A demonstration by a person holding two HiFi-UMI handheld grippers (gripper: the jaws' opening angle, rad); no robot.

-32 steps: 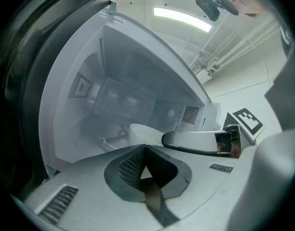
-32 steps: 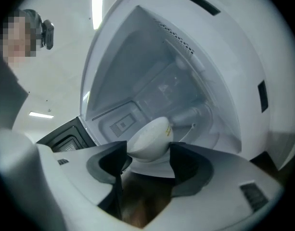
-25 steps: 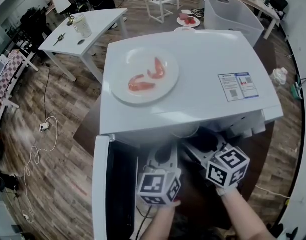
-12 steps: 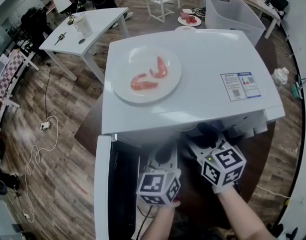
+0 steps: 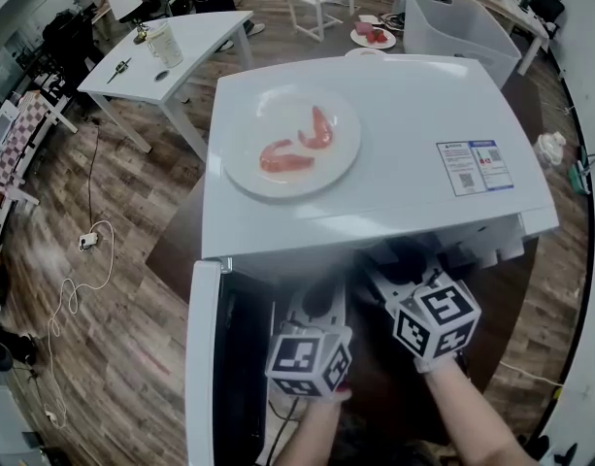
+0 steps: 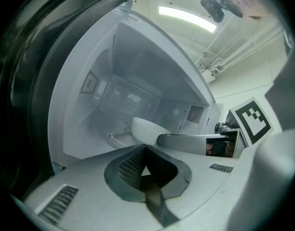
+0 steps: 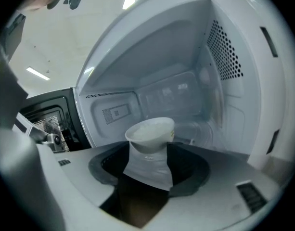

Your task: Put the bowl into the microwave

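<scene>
The white microwave (image 5: 413, 105) stands with its door (image 5: 205, 357) swung open to the left. A white bowl (image 7: 149, 130) sits upright inside the cavity, and also shows in the left gripper view (image 6: 148, 128). My right gripper (image 7: 149, 150) reaches into the cavity with the bowl between its jaw tips; its jaws are closing but stand wide, and I see no pad pressing on the bowl. My left gripper (image 6: 145, 150) hangs at the cavity mouth, shut and holding nothing. One right finger (image 6: 195, 141) lies beside the bowl.
A white plate (image 5: 295, 144) with two red shrimp lies on top of the microwave. Behind it stand a white table (image 5: 171, 56) with a cup and a large white bin (image 5: 452, 22). A cable (image 5: 79, 270) trails over the wooden floor at left.
My right gripper has shifted a little to the left in front of the cavity. The left gripper has stayed where it was.
</scene>
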